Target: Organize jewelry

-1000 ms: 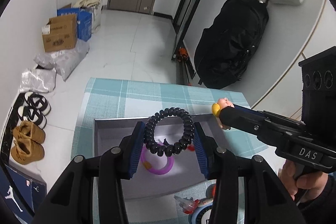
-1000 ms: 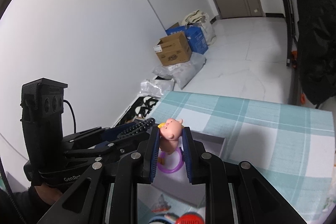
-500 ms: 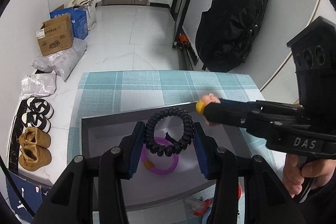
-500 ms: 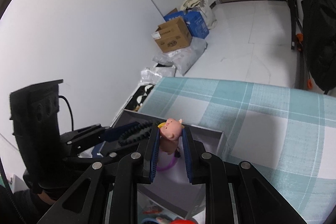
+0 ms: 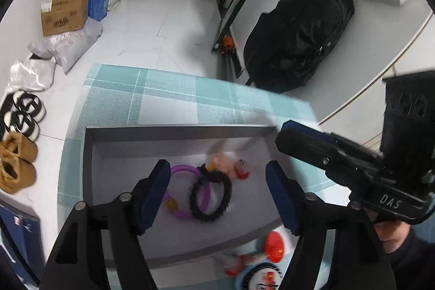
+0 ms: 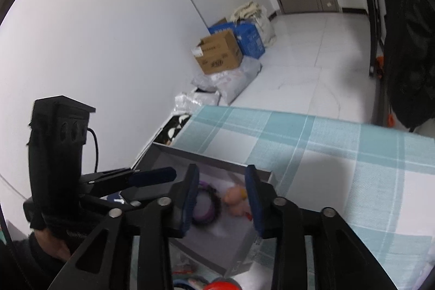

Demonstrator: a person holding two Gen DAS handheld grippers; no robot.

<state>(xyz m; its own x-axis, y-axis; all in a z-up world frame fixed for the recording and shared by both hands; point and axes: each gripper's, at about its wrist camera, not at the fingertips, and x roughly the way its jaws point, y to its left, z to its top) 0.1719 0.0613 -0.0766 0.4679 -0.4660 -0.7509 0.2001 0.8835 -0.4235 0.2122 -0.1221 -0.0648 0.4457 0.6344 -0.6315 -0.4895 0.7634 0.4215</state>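
Observation:
An open grey box (image 5: 176, 131) stands on the checked cloth. Inside it, a black coiled hair tie (image 5: 210, 195) lies across a purple ring (image 5: 180, 190), and a blurred pink pig charm (image 5: 221, 163) lies just behind them. My left gripper (image 5: 217, 167) hovers over the box with its jaws opening and nothing pressed between the pads. My right gripper (image 5: 288, 132) reaches in over the box's right corner. In the right wrist view the right gripper (image 6: 222, 173) is also opening, empty, above the pig charm (image 6: 235, 199) and the hair tie (image 6: 210, 205). The left gripper (image 6: 163, 175) shows at its left.
The teal checked tablecloth (image 5: 168, 99) runs beyond the box. Small trinkets, one with a red cap (image 5: 274, 243), lie in front of the box. On the floor are a black bag (image 5: 299, 31), cardboard boxes (image 5: 65, 12) and shoes (image 5: 16, 162). A hand (image 5: 391, 238) holds the right gripper.
Both grippers have opened. The black hair tie has dropped from my left gripper onto the purple ring, and the pig charm has dropped from my right gripper into the box.

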